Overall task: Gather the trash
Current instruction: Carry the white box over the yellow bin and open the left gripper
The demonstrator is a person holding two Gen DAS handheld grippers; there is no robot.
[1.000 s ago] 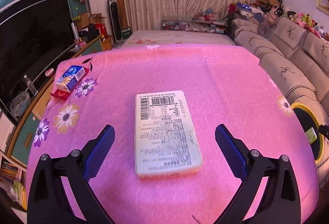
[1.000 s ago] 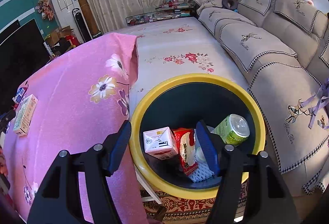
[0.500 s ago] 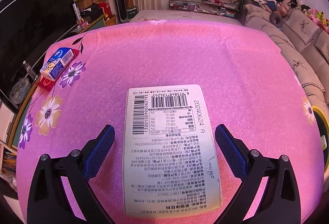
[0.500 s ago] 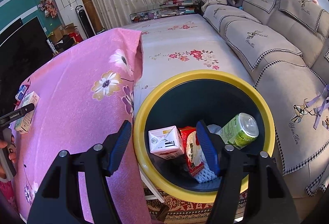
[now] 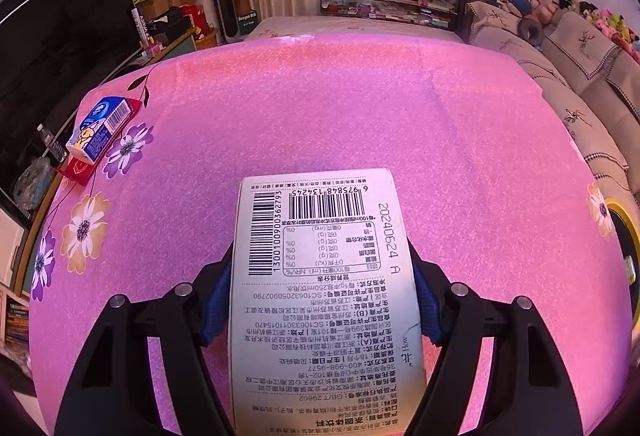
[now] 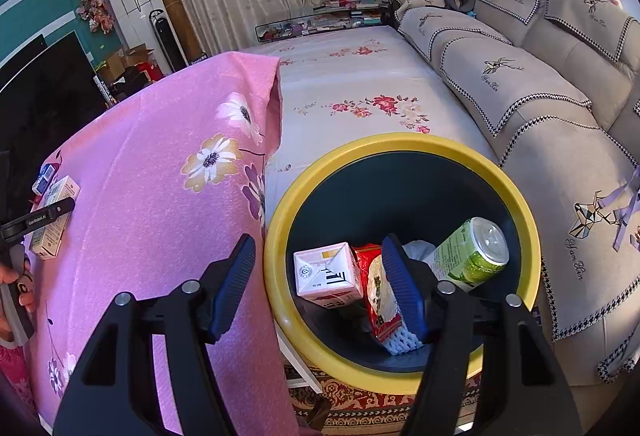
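A white drink carton (image 5: pixel 324 296) with barcodes and printed text lies flat on the pink flowered tablecloth (image 5: pixel 340 115). My left gripper (image 5: pixel 322 300) is shut on the carton, its blue pads pressed against both long sides. The carton also shows far left in the right wrist view (image 6: pixel 54 224). My right gripper (image 6: pixel 320 280) is open and empty, above the near rim of the yellow-rimmed dark bin (image 6: pixel 400 143). In the bin lie a white carton (image 6: pixel 324 276), a red packet (image 6: pixel 374 296) and a green can (image 6: pixel 472 252).
A blue and white small carton (image 5: pixel 98 127) sits on a red card at the table's far left edge. A beige sofa (image 6: pixel 520 75) stands right of the bin. A flowered white cover (image 6: pixel 360 91) lies beyond the table. A dark TV stands at left.
My left gripper moved forward over the white carton and closed on its sides. My right gripper stayed open over the bin, shifting only slightly.
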